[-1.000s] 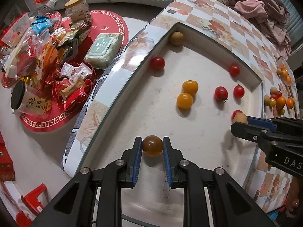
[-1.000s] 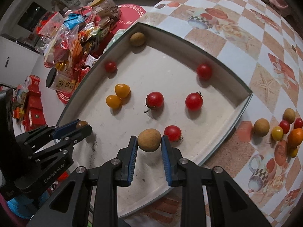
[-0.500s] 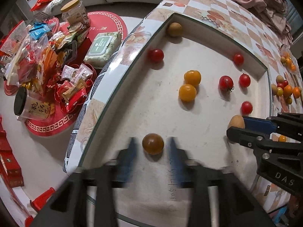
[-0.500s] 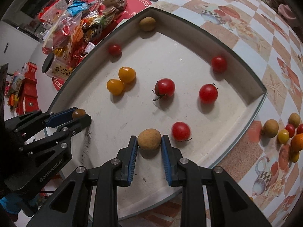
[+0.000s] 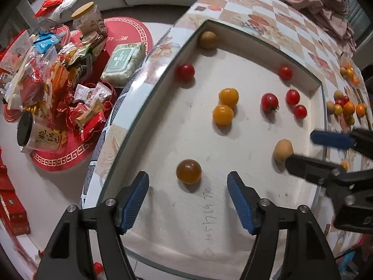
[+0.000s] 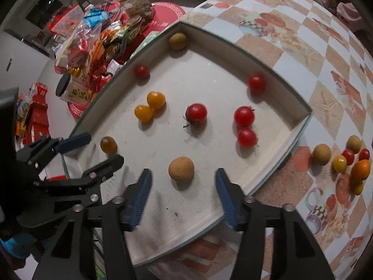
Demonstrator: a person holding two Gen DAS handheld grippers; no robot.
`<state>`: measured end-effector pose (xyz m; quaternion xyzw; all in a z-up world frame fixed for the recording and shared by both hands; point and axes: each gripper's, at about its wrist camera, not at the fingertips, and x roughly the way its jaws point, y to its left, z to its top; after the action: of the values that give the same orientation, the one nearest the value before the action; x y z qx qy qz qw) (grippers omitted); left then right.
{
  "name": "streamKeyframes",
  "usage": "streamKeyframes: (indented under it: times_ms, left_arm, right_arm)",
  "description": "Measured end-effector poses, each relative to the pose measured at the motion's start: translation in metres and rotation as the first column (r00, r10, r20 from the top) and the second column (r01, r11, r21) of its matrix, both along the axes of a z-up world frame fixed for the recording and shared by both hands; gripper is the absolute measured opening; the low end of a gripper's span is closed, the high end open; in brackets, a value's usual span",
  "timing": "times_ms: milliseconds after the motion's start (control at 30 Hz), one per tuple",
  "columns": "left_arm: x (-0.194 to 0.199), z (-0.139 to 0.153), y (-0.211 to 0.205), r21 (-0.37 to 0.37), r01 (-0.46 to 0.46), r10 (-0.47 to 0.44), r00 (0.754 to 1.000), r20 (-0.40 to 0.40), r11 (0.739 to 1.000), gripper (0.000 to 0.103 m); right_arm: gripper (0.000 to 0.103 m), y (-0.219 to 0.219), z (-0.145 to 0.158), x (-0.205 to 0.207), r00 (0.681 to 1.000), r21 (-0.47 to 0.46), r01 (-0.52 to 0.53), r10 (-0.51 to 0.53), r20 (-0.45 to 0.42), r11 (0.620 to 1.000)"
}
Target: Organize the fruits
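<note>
In the tray (image 5: 256,44) both tools are opening — left tool (image 5: 188,187) around the brown fruit (image 5: 188,171), right tool (image 6: 183,186) around the tan.

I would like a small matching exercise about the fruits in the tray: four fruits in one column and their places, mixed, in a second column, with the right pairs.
Fruits
1. dark amber fruit
2. tan fruit
3. two orange tomatoes
4. olive-brown fruit

Places
A. far corner of the tray
B. between the opening jaws of the right tool, untouched
C. side by side, mid-tray
D. between the opening jaws of the left tool, untouched

Pairs: 1-D, 2-B, 3-C, 4-A
</note>
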<state>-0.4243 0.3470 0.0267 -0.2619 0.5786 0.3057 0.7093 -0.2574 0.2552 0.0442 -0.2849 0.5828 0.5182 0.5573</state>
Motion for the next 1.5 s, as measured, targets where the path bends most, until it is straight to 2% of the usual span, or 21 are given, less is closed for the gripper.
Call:
streamKeyframes:
  times_ms: [33,167,400,567,633,667,800,1200,1367,1500]
  left_arm:
    - [0.001,0.000,-0.001,-0.004,0.002,-0.002,1.000,-0.014,1.000,0.101]
    - [0.003,0.008,-0.006,0.009,0.015,-0.015,1.000,0.003,1.000,0.102]
    - [0.005,0.011,-0.009,-0.023,0.029,-0.029,1.000,0.001,0.999,0.102]
    - [0.009,0.020,-0.017,0.031,0.065,-0.064,0.998,-0.018,0.997,0.102]
    - [0.008,0.022,-0.018,0.019,0.058,-0.058,0.998,-0.015,0.998,0.102]
    - [0.008,0.023,-0.017,0.006,0.052,-0.052,0.999,-0.016,0.999,0.102]
    - [0.007,0.022,-0.016,-0.008,0.029,-0.030,0.998,-0.064,1.000,0.102]
    - [0.006,0.039,-0.023,-0.077,0.074,-0.080,0.994,-0.077,0.994,0.102]
    - [0.005,0.054,-0.030,-0.041,0.102,-0.104,0.992,-0.070,0.994,0.102]
    - [0.008,0.063,-0.033,-0.039,0.129,-0.131,0.989,-0.062,0.991,0.102]
  right_arm:
    - [0.071,0.000,0.002,0.001,1.000,0.001,0.006,-0.006,0.000,1.000]
    - [0.079,0.002,0.009,0.002,1.000,-0.007,0.028,-0.028,-0.005,1.000]
    - [0.084,-0.002,0.019,0.007,0.997,-0.024,0.079,-0.079,0.020,0.997]
    - [0.088,-0.002,0.030,0.015,0.993,-0.037,0.116,-0.115,0.042,0.993]
    - [0.102,-0.002,0.031,0.018,0.991,-0.053,0.130,-0.128,0.035,0.990]
    - [0.103,-0.003,0.031,0.019,0.990,-0.057,0.135,-0.133,0.036,0.989]
    - [0.103,-0.007,0.034,0.020,0.988,-0.078,0.154,-0.151,0.037,0.985]
    - [0.103,-0.015,0.055,0.022,0.988,-0.112,0.143,-0.134,0.078,0.983]
    - [0.103,-0.019,0.063,0.020,0.987,-0.121,0.150,-0.141,0.082,0.981]
    - [0.103,-0.020,0.067,0.016,0.988,-0.129,0.137,-0.126,0.089,0.982]
